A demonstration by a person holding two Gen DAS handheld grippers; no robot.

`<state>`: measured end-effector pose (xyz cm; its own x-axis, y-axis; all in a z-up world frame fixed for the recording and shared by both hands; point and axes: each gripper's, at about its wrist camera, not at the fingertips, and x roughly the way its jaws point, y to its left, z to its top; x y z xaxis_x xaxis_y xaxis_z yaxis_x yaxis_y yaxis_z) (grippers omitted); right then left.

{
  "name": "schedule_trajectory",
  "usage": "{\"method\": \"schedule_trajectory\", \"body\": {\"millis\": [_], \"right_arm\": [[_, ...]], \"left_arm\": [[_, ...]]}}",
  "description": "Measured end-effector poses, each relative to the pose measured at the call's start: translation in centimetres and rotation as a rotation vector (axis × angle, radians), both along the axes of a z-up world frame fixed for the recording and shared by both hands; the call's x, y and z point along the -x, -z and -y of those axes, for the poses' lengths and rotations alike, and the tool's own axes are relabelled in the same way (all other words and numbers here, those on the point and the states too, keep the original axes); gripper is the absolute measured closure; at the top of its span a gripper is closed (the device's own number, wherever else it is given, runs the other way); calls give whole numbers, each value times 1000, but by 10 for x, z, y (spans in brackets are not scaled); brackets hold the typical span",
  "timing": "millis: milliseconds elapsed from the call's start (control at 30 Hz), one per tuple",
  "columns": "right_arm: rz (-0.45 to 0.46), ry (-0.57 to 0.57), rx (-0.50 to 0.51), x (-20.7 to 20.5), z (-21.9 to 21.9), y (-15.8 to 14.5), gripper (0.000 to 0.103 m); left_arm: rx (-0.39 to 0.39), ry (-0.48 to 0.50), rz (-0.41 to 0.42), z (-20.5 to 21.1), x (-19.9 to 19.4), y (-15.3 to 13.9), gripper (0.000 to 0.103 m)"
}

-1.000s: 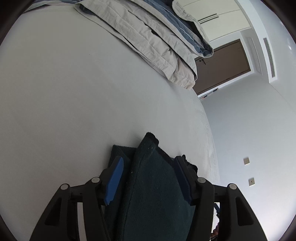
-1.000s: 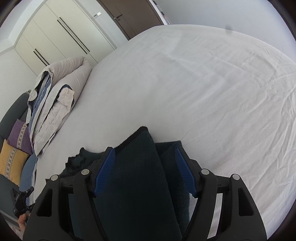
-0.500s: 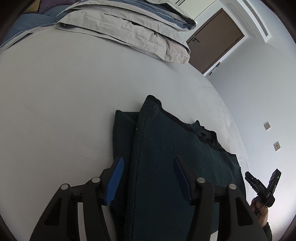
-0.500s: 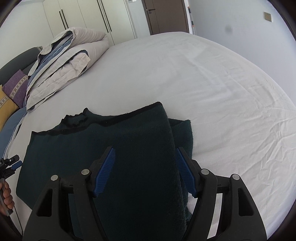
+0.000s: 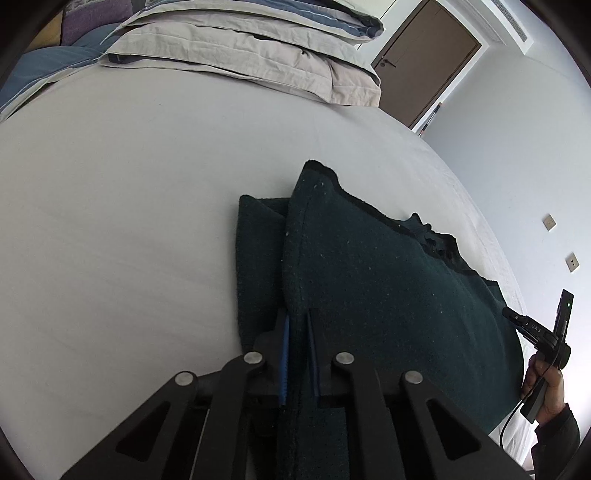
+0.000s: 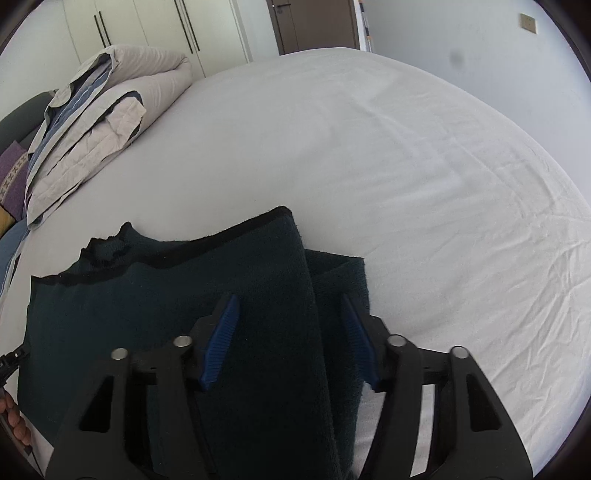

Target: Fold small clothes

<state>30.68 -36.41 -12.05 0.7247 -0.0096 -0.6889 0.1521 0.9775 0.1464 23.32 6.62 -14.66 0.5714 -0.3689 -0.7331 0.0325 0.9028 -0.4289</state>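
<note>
A dark green garment (image 5: 388, 288) lies spread on the white bed sheet (image 5: 129, 206), its sides folded in and its black-trimmed neckline at the far edge. My left gripper (image 5: 297, 325) is shut on the garment's left folded edge, blue pads pinching the cloth. In the right wrist view the garment (image 6: 229, 273) runs between the fingers of my right gripper (image 6: 290, 306). That gripper is open, with the right folded edge lying between its blue pads. The right gripper also shows at the far right of the left wrist view (image 5: 543, 332).
A folded beige and blue duvet (image 5: 251, 55) is stacked at the head of the bed, also in the right wrist view (image 6: 96, 122). Purple and yellow cushions (image 6: 11, 181) lie beyond it. A brown door (image 5: 424, 62) and white wardrobes (image 6: 166, 29) stand behind. White sheet (image 6: 406, 177) lies to the right.
My left gripper has shut on the garment's left fold; it was open half a second ago. The garment has gone from bunched close to the cameras to spread flat. The right gripper stays open.
</note>
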Motion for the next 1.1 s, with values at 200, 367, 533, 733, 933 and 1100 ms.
{"method": "schedule_trajectory", "body": {"millis": [200, 367, 533, 733, 933, 1100], "right_arm": [[17, 25, 50, 0, -6, -3, 98], [60, 86, 8, 4, 10, -8, 98], [74, 132, -19, 1, 16, 3, 98], [-29, 30, 50, -12, -1, 4, 96], [82, -25, -82, -7, 1, -23, 43], [17, -14, -93, -30, 2, -8, 45]], "left_arm": [[3, -9, 16, -1, 4, 4, 95], [12, -32, 36, -3, 12, 8, 95], [29, -51, 52, -8, 17, 12, 95], [54, -58, 56, -11, 17, 15, 93], [52, -59, 63, -10, 18, 16, 93], [45, -61, 71, -9, 20, 16, 93]]}}
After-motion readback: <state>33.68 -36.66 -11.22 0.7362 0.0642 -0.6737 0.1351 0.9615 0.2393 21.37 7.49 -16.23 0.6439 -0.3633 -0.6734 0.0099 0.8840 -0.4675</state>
